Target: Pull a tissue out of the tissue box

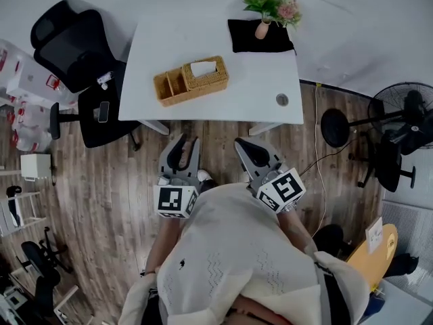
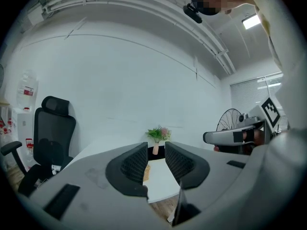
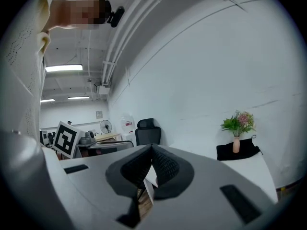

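I hold both tongs short of the white table (image 1: 260, 80), over the wood floor. My left gripper (image 1: 183, 141) has its jaws apart with nothing between them. My right gripper (image 1: 243, 144) has its jaw tips together, empty. The tissue box (image 1: 206, 78) sits on the table well ahead of the left gripper, ahead and leftward of the right one. A white tissue (image 1: 203, 67) pokes from its top.
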`<state>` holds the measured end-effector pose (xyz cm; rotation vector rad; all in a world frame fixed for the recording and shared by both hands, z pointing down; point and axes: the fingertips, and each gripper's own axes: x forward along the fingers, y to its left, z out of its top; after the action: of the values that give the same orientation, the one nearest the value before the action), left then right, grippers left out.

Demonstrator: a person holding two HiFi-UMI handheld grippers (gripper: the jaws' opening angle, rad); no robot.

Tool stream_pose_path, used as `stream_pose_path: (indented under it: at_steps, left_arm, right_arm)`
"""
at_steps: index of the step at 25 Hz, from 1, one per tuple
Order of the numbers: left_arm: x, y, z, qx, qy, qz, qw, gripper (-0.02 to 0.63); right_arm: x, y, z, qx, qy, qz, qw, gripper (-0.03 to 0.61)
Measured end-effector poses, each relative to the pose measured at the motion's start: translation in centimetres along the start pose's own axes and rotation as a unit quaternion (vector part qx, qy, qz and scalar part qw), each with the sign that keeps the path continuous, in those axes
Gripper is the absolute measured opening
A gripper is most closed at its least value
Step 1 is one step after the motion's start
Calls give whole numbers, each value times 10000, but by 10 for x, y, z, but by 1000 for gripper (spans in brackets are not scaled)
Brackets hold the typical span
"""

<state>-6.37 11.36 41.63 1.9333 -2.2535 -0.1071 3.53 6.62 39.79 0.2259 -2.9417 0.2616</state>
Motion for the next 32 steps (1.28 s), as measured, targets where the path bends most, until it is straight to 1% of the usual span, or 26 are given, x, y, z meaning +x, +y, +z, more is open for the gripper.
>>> stream_pose_path:
  at_steps: [4, 8, 13, 21, 28, 32]
  left_arm:
    - [4, 12, 0, -47, 13, -36, 10000, 114]
    - [8, 14, 0, -56, 20, -119, 9999, 114]
    - [15, 15, -4, -61, 101, -190, 9997, 114]
    - [38, 28, -2, -52, 145, -115, 9998, 114]
    - [78, 43, 5, -40, 157, -73, 9998, 114]
    - [101, 48, 5, -50, 135, -34, 9999, 114]
  right_arm:
    - [9, 2, 0, 16, -1, -71, 10000, 2]
    - [13, -2, 1, 25, 20, -154, 9999, 2]
    - [17, -10, 0, 166, 9, -225, 9996, 2]
    - [40, -29, 5, 165, 27, -83, 9998, 2]
    - [72, -57, 19, 19, 65, 85, 9999, 2]
    - [83, -75, 21, -65, 134, 168, 9997, 2]
